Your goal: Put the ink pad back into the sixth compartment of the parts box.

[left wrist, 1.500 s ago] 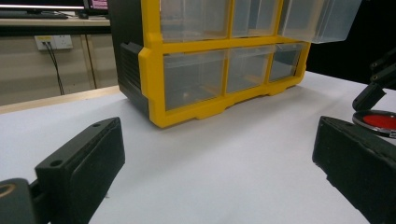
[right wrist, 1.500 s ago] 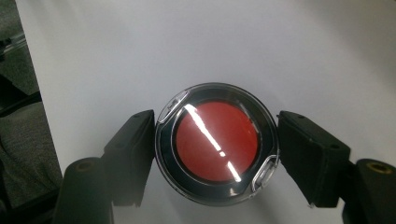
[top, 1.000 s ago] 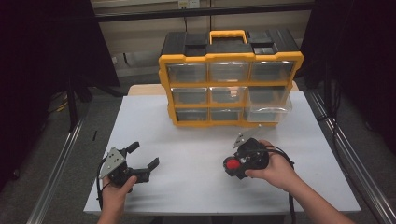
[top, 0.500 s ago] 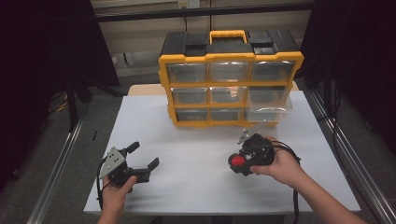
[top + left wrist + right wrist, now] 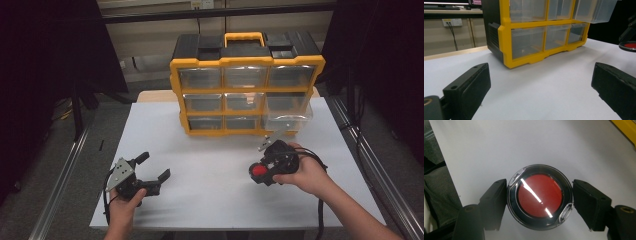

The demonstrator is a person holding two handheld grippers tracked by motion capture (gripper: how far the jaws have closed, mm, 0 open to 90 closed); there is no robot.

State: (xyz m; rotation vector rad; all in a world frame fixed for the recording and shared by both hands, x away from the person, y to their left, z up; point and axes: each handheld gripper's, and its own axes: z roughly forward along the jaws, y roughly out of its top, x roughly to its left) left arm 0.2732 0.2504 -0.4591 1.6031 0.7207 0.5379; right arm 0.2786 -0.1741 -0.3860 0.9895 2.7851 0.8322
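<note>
A round black case (image 5: 540, 197) with a red inside and a clear lid sits between the jaws of my right gripper (image 5: 539, 201), which is shut on its sides. In the high view that gripper (image 5: 262, 175) holds the case (image 5: 258, 170) just above the white table (image 5: 215, 165), right of centre. My left gripper (image 5: 154, 165) rests near the front left of the table, its jaws wide open with nothing between them (image 5: 541, 75). The red case (image 5: 627, 46) also peeks in at the right edge of the left gripper view.
A yellow and black drawer organiser (image 5: 245, 82) with clear drawers stands at the back of the table. Its right middle drawer (image 5: 289, 117) is pulled out towards the right gripper. Metal rails (image 5: 370, 170) run along both sides of the table.
My right hand has drifted slightly to the right with the round case in its jaws. The left gripper has stayed put.
</note>
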